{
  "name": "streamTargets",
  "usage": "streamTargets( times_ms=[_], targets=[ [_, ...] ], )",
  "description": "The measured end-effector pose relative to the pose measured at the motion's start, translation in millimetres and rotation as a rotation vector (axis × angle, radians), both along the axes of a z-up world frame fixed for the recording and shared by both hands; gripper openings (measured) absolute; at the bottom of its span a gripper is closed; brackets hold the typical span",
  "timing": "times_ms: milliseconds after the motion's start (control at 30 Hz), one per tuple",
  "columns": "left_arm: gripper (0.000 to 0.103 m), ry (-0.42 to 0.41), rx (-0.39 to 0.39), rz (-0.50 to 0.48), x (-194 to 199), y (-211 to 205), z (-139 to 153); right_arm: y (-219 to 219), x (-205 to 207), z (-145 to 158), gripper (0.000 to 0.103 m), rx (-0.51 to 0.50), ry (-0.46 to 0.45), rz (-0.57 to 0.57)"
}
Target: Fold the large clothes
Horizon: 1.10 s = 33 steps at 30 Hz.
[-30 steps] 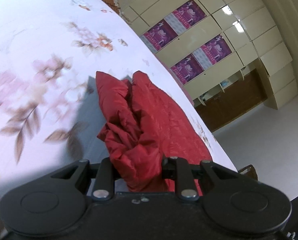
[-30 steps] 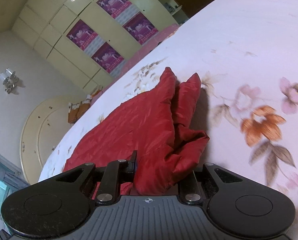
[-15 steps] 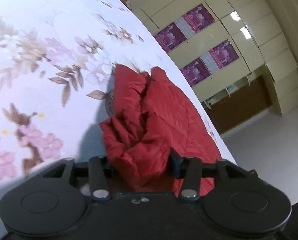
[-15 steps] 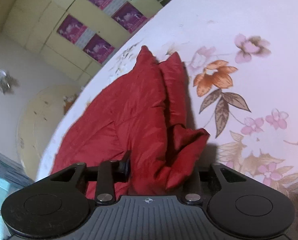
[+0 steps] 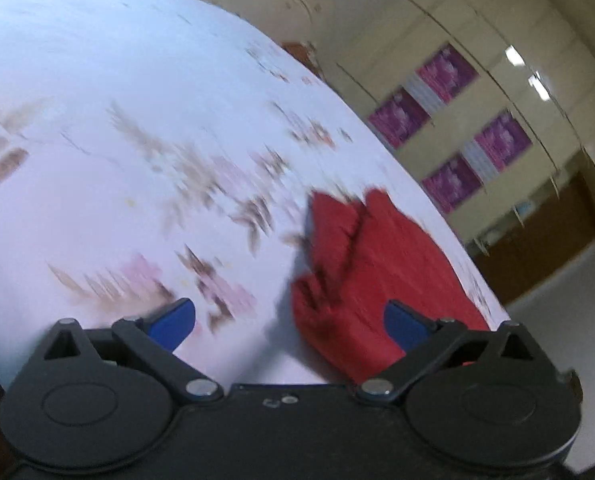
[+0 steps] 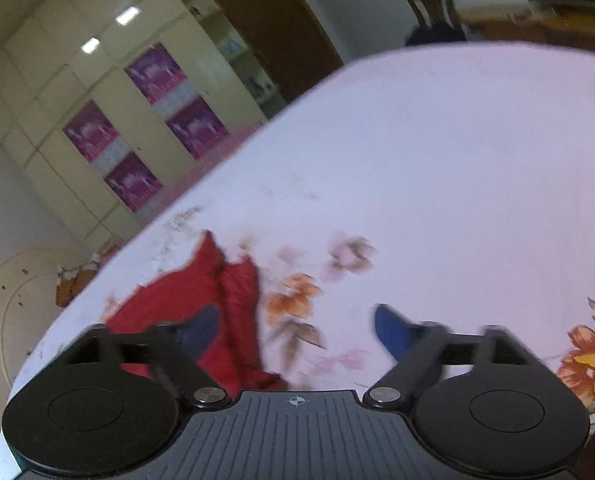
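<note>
Both claws, which a second ago pinched bunched folds of the red garment (image 5: 381, 268), now stand with their blue pads spread and nothing held. The left claw (image 5: 291, 322) has jaws opening wide; the garment's near edge lies between them, closer to the right pad (image 5: 407, 326), and no pad presses on it. The right claw (image 6: 297, 330) likewise has jaws opening; its left pad (image 6: 199, 330) shows in front of the red cloth, while floral sheet fills most of the gap. The garment, formerly raised into the grips, lies dropped on the bed (image 5: 117, 80), and both views have drawn back from it, with motion blur throughout.

The garment is a deep red, quilted fabric with a faint sheen, folded into a flat mass with two pointed lobes at its far end and creased, bunched folds at its near edge. It rests near the bed's edge on the side toward the cabinets. The bed's sheet is pale and smooth, printed with pink and orange blossoms and brown leaves. Beyond stand cream panelled cabinets (image 6: 57, 92) bearing purple posters (image 6: 155, 68).
</note>
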State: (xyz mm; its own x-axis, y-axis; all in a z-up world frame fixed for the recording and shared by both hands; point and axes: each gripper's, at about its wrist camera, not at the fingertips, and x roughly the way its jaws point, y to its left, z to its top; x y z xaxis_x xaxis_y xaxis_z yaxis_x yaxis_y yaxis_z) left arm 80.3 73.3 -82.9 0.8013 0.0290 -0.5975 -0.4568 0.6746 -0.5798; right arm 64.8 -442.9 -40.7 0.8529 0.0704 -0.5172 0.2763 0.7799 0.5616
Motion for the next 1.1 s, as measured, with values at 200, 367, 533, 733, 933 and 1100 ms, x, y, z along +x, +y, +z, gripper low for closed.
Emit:
streamTargets(
  times_ms=[200, 367, 533, 733, 933, 1100],
  targets=[
    [0.097, 0.031, 0.003, -0.133, 8.7, -15.2, -4.9, 51.4, 23.0, 18.1, 0.086, 0.021, -0.022, 0.125],
    [0.002, -0.005, -0.153, -0.157, 20.8, -2.7, -19.9, 90.8, 29.5, 18.2, 0.072, -0.005, -0.022, 0.232],
    [0.066, -0.073, -0.231, -0.055, 5.8, 0.4, -21.3, 127.9, 43.9, 14.5, 0.026, 0.001, -0.004, 0.351],
    [0.096, -0.088, -0.337, -0.023, 12.9, 3.4, -29.8, 169.7, 60.3, 5.7, 0.026, 0.001, 0.035, 0.445],
    [0.078, -0.101, -0.34, -0.076, 64.4, 7.3, -37.7, 213.5, 80.5, -9.9, 0.026, -0.038, 0.087, 0.529],
    [0.021, -0.097, -0.325, -0.173, 86.7, 8.3, -43.2, 234.7, 94.6, -16.9, 0.006, -0.08, 0.115, 0.55]
  ],
)
